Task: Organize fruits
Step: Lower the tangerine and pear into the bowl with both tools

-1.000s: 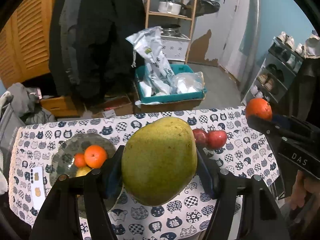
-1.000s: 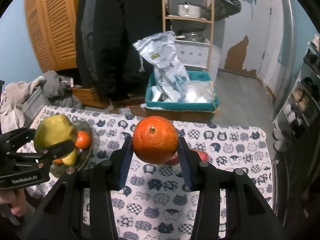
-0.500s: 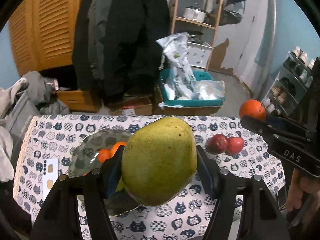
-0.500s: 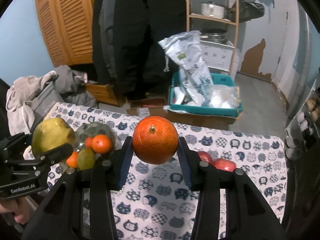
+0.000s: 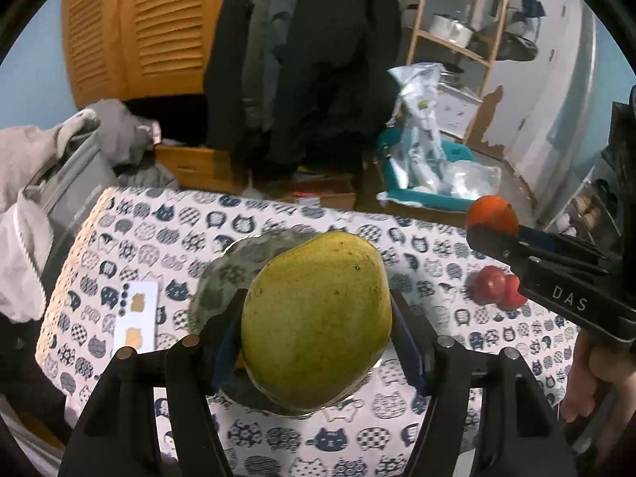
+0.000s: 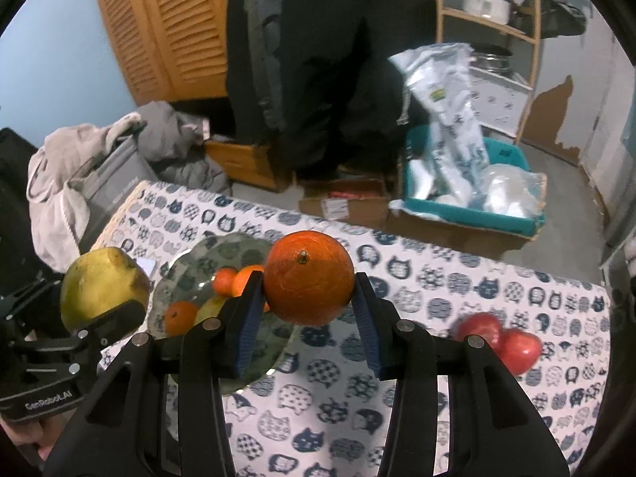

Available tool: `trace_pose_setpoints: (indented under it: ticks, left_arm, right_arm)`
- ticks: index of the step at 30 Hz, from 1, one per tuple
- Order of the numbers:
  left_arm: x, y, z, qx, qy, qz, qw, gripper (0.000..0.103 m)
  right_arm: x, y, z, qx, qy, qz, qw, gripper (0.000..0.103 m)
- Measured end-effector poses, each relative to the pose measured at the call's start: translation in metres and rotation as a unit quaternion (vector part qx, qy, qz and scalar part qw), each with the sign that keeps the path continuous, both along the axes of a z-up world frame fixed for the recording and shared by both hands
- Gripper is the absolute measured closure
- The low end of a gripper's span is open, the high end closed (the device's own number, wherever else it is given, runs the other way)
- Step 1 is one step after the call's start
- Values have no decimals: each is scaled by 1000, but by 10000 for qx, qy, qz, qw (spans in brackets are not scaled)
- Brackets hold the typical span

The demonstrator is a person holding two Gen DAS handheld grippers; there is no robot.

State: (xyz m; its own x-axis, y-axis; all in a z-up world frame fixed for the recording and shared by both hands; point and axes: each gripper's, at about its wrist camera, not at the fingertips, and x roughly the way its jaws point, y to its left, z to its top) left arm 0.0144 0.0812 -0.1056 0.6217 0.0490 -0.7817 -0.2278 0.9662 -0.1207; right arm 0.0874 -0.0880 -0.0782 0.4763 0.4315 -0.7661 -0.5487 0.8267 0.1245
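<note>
My left gripper (image 5: 316, 318) is shut on a large green mango (image 5: 314, 318) and holds it above the grey-green plate (image 5: 234, 266). In the right wrist view the same mango (image 6: 101, 286) sits left of the plate (image 6: 187, 266). My right gripper (image 6: 308, 310) is shut on an orange (image 6: 308, 278), held over the plate's right edge. The plate holds several small oranges (image 6: 181, 316) and a yellow-green fruit. Two red apples (image 6: 501, 338) lie on the cat-print tablecloth (image 6: 437, 290) to the right; they also show in the left wrist view (image 5: 495, 292).
A white card (image 5: 137, 318) lies on the cloth left of the plate. Clothes and a grey case (image 5: 67, 183) sit past the table's left edge. Behind the table are a teal bin with bags (image 6: 465, 183), cardboard boxes, hanging dark coats and a wooden shelf.
Both grippers have moved left with their fruits. The mango now hangs over the plate, hiding most of it. The orange has come over the plate's right edge; the apples fall further right.
</note>
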Motion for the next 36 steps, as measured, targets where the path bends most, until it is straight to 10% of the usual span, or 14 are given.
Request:
trace_pose_setpoints:
  ticks: [36]
  left_arm:
    - [-3, 31, -134, -352, 1460, 166, 9885, 34]
  right_arm:
    - [-1, 74, -124, -794, 1144, 518, 9889, 59]
